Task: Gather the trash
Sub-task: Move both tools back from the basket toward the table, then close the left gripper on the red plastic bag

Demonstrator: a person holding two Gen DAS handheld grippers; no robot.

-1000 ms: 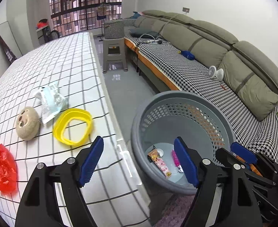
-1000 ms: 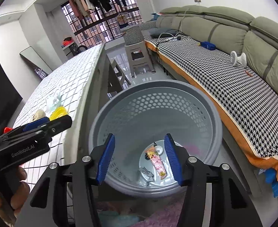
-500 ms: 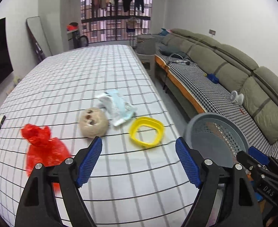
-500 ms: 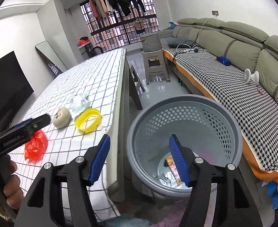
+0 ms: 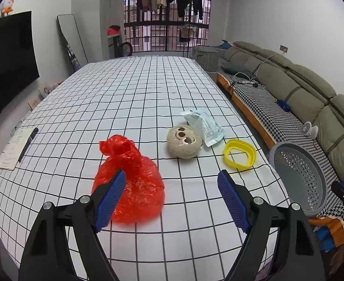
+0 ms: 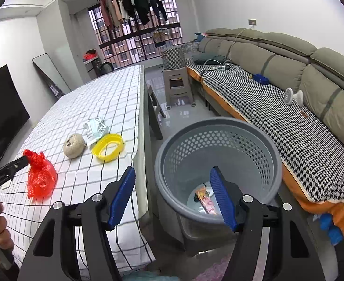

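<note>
A red plastic bag [image 5: 131, 180] lies on the checked table [image 5: 129, 98], just beyond my open, empty left gripper [image 5: 172, 201]; its left finger overlaps the bag's near side in view. Beyond it lie a round plush head [image 5: 183, 141], a white-green wrapper [image 5: 203, 123] and a yellow ring [image 5: 239, 154]. The grey perforated basket [image 6: 218, 140] stands on the floor right of the table, holding wrappers [image 6: 205, 201]. My right gripper [image 6: 173, 199] is open and empty above the basket's near rim. The right wrist view also shows the red bag [image 6: 39, 175].
Papers and a pen [image 5: 19, 147] lie at the table's left edge. A long grey sofa [image 6: 288, 75] with a checked cover runs along the right wall. A grey stool [image 6: 177, 86] stands beyond the basket. A black TV [image 5: 5, 61] is at left.
My left gripper has swung left from over the basket to over the table, now facing the red bag. My right gripper has pulled back and risen from the basket.
</note>
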